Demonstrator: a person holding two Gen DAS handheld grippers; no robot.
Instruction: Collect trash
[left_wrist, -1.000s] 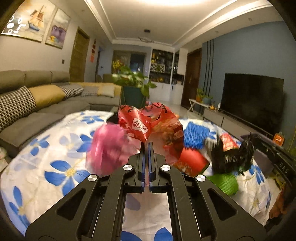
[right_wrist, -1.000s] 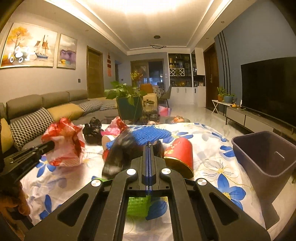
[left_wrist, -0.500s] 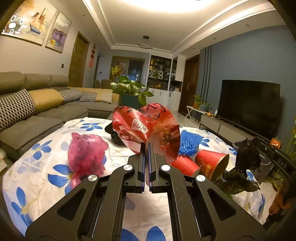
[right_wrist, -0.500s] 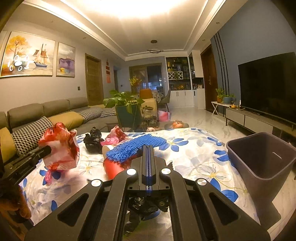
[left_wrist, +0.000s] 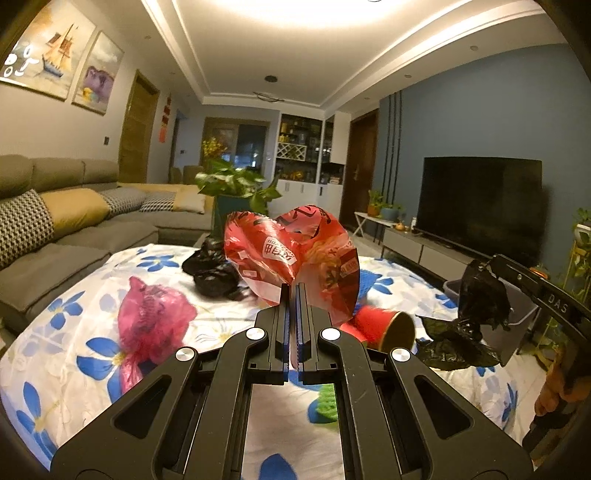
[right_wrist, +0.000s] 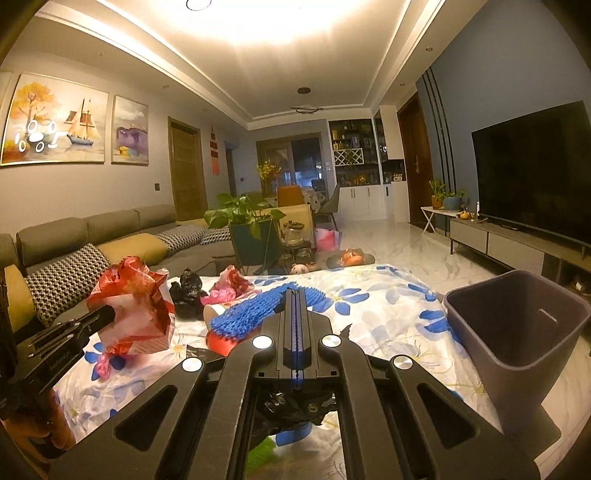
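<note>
My left gripper (left_wrist: 294, 291) is shut on a crumpled red snack bag (left_wrist: 291, 254) and holds it above the flowered tabletop (left_wrist: 92, 295); the bag also shows in the right wrist view (right_wrist: 135, 306). My right gripper (right_wrist: 296, 295) is shut on a black plastic bag (right_wrist: 291, 410) that hangs under the jaws; from the left wrist view the bag (left_wrist: 476, 314) dangles beside the grey trash bin (left_wrist: 517, 325). The bin (right_wrist: 517, 332) stands open at the table's right edge.
On the table lie a pink bag (left_wrist: 151, 325), another black bag (left_wrist: 212, 273), a red paper cup (left_wrist: 384, 328), a blue mesh piece (right_wrist: 266, 310) and a green mesh piece (left_wrist: 327, 400). A sofa (left_wrist: 74, 229) is left, a TV (left_wrist: 480, 203) right.
Both grippers have risen above the table with their bags. The right gripper lifted the black bag clear of the red cup and green mesh.
</note>
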